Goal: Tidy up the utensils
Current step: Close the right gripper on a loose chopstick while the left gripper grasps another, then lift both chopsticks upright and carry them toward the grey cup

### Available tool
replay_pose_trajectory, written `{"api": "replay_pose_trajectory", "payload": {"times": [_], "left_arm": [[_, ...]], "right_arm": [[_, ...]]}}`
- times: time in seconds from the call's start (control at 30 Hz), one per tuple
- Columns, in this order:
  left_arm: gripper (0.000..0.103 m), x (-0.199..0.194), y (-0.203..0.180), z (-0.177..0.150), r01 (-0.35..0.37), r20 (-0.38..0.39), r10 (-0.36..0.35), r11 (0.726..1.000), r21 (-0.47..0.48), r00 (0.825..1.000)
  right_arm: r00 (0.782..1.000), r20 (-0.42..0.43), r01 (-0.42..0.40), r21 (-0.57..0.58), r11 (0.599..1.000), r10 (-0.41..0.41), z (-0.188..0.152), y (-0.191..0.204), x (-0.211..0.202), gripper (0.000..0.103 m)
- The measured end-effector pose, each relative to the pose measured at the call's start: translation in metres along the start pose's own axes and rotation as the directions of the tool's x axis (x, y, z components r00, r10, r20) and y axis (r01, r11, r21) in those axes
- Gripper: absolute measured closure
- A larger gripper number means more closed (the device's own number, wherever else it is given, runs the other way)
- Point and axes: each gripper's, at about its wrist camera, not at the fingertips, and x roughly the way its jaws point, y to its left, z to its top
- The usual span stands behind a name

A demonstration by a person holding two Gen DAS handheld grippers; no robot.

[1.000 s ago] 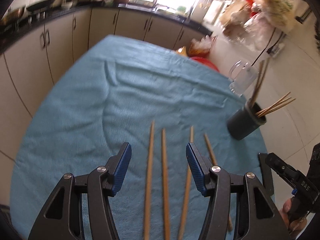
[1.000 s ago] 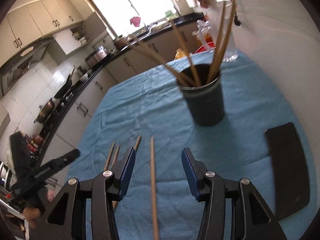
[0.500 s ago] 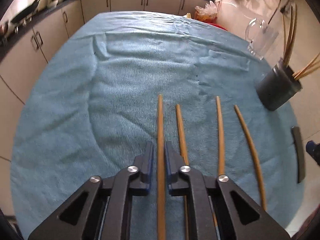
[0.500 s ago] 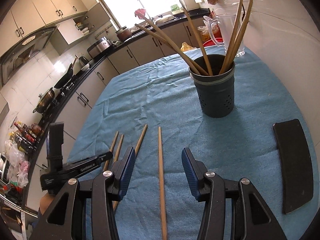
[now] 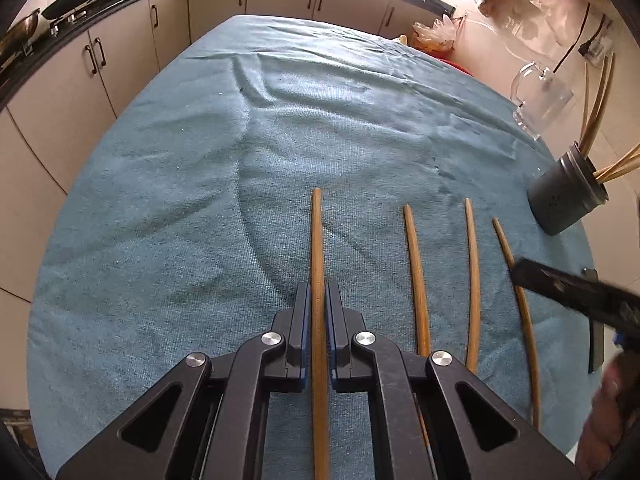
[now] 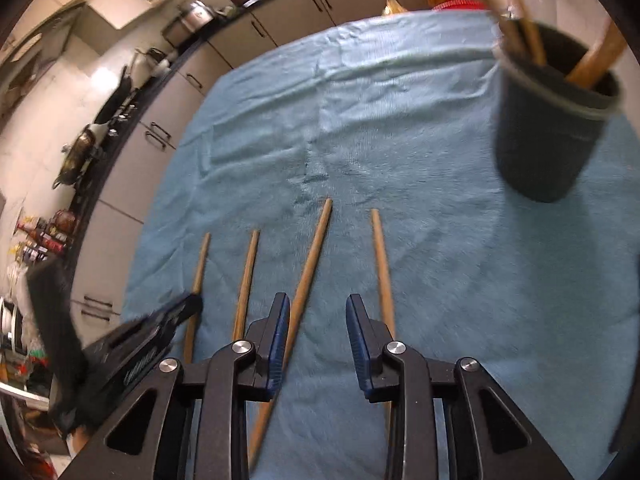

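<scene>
the left gripper (image 5: 318, 300) clenches its blue-padded jaws on a long brown wooden chopstick (image 5: 317, 248) that runs straight out ahead of it over the wrinkled teal terry cloth (image 5: 200, 184) covering the table. to the right of that gripper three more brown wooden chopsticks (image 5: 472, 272) lie flat on the cloth, apart from one another and roughly parallel. further right and ahead, a dark grey perforated cylindrical utensil holder (image 5: 564, 204) stands on the cloth with several chopsticks leaning out of it, and a clear glass mug (image 5: 540, 100) stands beyond it.

the right gripper (image 6: 316, 332), its jaws closing, points down over the same row; a thicker brown chopstick (image 6: 310, 256) runs at a slant between the pads, close against the left-hand pad, and whether the pads touch it cannot be told. another chopstick (image 6: 382, 256) lies just outside the right-hand jaw and passes under it, and two more (image 6: 248, 268) lie to the left. the grey holder (image 6: 548, 120) shows blurred ahead and to the right. the left gripper's black body (image 6: 148, 344) enters from the lower left. kitchen counters with cabinets (image 5: 120, 52) run along the far side of the table.
</scene>
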Motion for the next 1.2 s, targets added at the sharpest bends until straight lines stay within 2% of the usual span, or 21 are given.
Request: {"api": "replay_pose_trajectory", "payload": {"times": [0.23, 0.3, 0.33, 0.37, 0.4, 0.47, 0.53, 0.6, 0.7, 0.8, 1.0, 1.07, 1.2], "left_arm": [[0.096, 0.006, -0.006, 0.01, -0.014, -0.017, 0.015, 0.999, 0.031, 1.0], [0.096, 0.007, -0.007, 0.012, -0.018, -0.008, 0.018, 0.999, 0.032, 1.0], [0.097, 0.006, -0.007, 0.012, -0.015, -0.003, 0.015, 1.0, 0.028, 1.0], [0.097, 0.006, -0.007, 0.012, 0.001, 0.002, -0.001, 1.0, 0.025, 1.0], [0.097, 0.005, -0.006, 0.012, 0.028, 0.008, -0.029, 0.999, 0.019, 1.0], [0.097, 0.0, -0.004, 0.011, 0.053, 0.027, -0.054, 0.999, 0.011, 0.998], [0.097, -0.014, -0.003, 0.01, 0.071, 0.078, -0.072, 0.997, 0.011, 0.994], [0.097, -0.028, -0.002, 0.01, 0.089, 0.117, -0.088, 0.996, 0.001, 0.989], [0.097, -0.061, -0.002, 0.009, 0.116, 0.208, -0.113, 0.993, -0.003, 0.972], [0.097, -0.086, -0.006, 0.006, 0.121, 0.268, -0.118, 0.993, 0.006, 0.956], [0.097, -0.126, -0.016, 0.0, 0.123, 0.34, -0.127, 0.992, 0.034, 0.932], [0.097, -0.131, -0.017, 0.0, 0.124, 0.349, -0.131, 0.991, 0.041, 0.928], [0.097, -0.136, -0.02, -0.001, 0.126, 0.355, -0.132, 0.991, 0.04, 0.925]], "right_arm": [[0.994, -0.058, 0.09, -0.013, 0.996, -0.091, 0.022, 0.015, 0.036, 0.079], [0.991, -0.045, 0.123, -0.038, 0.992, -0.125, 0.023, 0.023, 0.04, 0.081], [0.988, -0.04, 0.145, -0.069, 0.987, -0.148, 0.023, 0.03, 0.042, 0.083], [0.986, -0.036, 0.161, -0.089, 0.983, -0.164, 0.023, 0.034, 0.045, 0.092], [0.984, -0.029, 0.172, -0.101, 0.98, -0.176, 0.022, 0.037, 0.046, 0.094], [0.986, -0.022, 0.162, -0.107, 0.981, -0.165, 0.021, 0.037, 0.046, 0.096], [0.994, -0.009, 0.111, -0.091, 0.99, -0.112, 0.018, 0.036, 0.039, 0.097], [0.997, 0.044, 0.068, -0.086, 0.994, -0.064, 0.014, 0.04, 0.023, 0.097], [0.992, 0.128, 0.012, -0.091, 0.996, 0.0, 0.009, 0.046, -0.007, 0.097], [0.974, 0.222, -0.021, -0.126, 0.992, 0.049, -0.001, 0.053, -0.038, 0.097], [0.905, 0.411, -0.023, -0.216, 0.976, 0.112, -0.037, 0.064, -0.097, 0.097], [0.884, 0.448, -0.037, -0.221, 0.975, 0.135, -0.044, 0.063, -0.109, 0.097], [0.865, 0.484, -0.035, -0.213, 0.976, 0.137, -0.049, 0.061, -0.121, 0.097]]}}
